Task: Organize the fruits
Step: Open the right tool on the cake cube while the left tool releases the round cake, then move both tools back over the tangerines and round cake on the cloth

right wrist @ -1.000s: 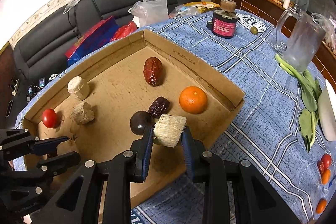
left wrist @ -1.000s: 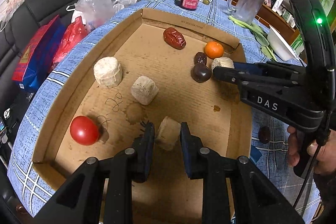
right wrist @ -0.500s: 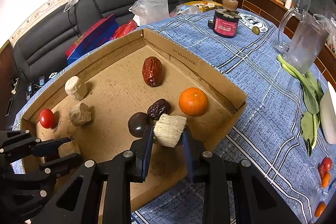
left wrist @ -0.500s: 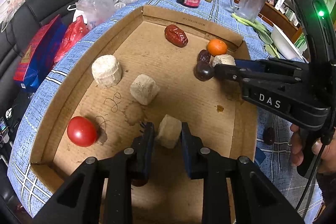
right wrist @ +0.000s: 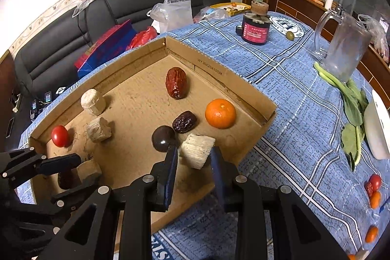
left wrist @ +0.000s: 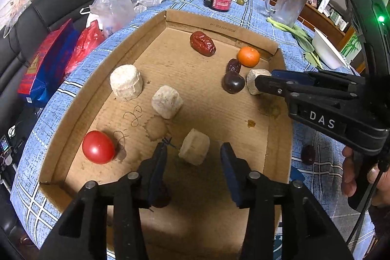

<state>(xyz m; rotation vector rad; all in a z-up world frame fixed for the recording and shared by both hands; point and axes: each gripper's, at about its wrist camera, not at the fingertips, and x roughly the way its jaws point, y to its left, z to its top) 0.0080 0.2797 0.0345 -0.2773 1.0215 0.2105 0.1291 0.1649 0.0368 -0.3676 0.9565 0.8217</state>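
A shallow cardboard box holds several fruits. My left gripper is open, its jaws either side of a pale cut chunk resting on the box floor. My right gripper is shut on another pale chunk, held just above the box floor near a dark round fruit. Also in the box are a tomato, an orange, a red date, a dark date and two more pale chunks.
The box lies on a blue checked tablecloth. A glass jug, a dark jar, green leaves and a white dish stand beyond it. Small fruits lie at the right. A black sofa with bags is behind.
My left gripper has opened and let go of its pale chunk, which now rests on the box floor. My right gripper still holds its chunk and has moved slightly farther into the box.
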